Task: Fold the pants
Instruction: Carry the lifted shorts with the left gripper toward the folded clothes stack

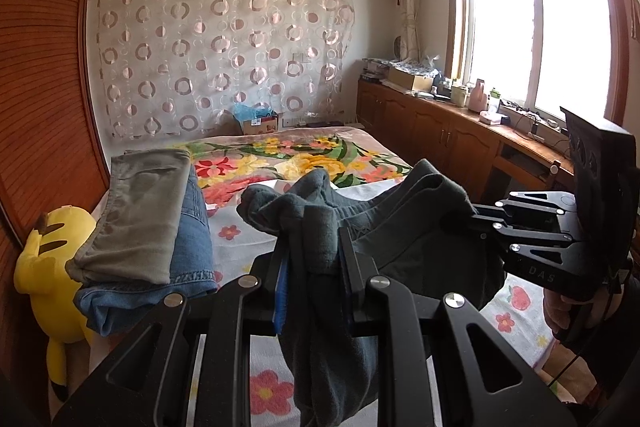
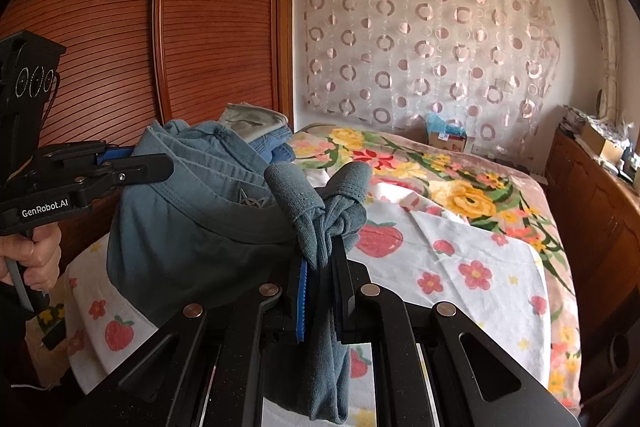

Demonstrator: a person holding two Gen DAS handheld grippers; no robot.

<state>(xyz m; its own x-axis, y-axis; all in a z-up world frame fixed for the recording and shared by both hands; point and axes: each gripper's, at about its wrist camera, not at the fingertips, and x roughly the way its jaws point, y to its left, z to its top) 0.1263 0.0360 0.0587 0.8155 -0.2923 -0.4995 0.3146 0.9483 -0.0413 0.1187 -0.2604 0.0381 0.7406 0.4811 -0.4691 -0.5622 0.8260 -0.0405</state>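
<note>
The dark teal sweatpants [image 1: 400, 227] are held up above the bed [image 2: 460, 267], stretched between the two hand-held grippers, with nothing of the garment seen resting on the strawberry-print sheet [image 2: 480, 247] below. The left hand-held gripper [image 1: 316, 259] is pinched on a bunched fold of the fabric, which hangs down between its fingers. The right hand-held gripper [image 2: 324, 275] is likewise pressed together on a gathered clump of knit cloth near the waistband, where a small printed logo [image 2: 252, 198] is visible. The span between the two grips sags in a loose curve.

The cloth is judged soft, light and limp: no shape will be kept unless it is laid flat on the bed, and bunched grips like these are likely to leave wrinkles. A hold at the waistband corners or the leg hems would be expected to give a straighter edge for folding. Slipping seems unlikely, since the knit is thick between the pads.

Beyond the sweatpants, toward the wardrobe [image 2: 120, 27], a stack of folded trousers [image 1: 140, 219] lies on the bed, khaki on top of blue denim, with a yellow plush toy [image 1: 48, 267] beside it.
</note>
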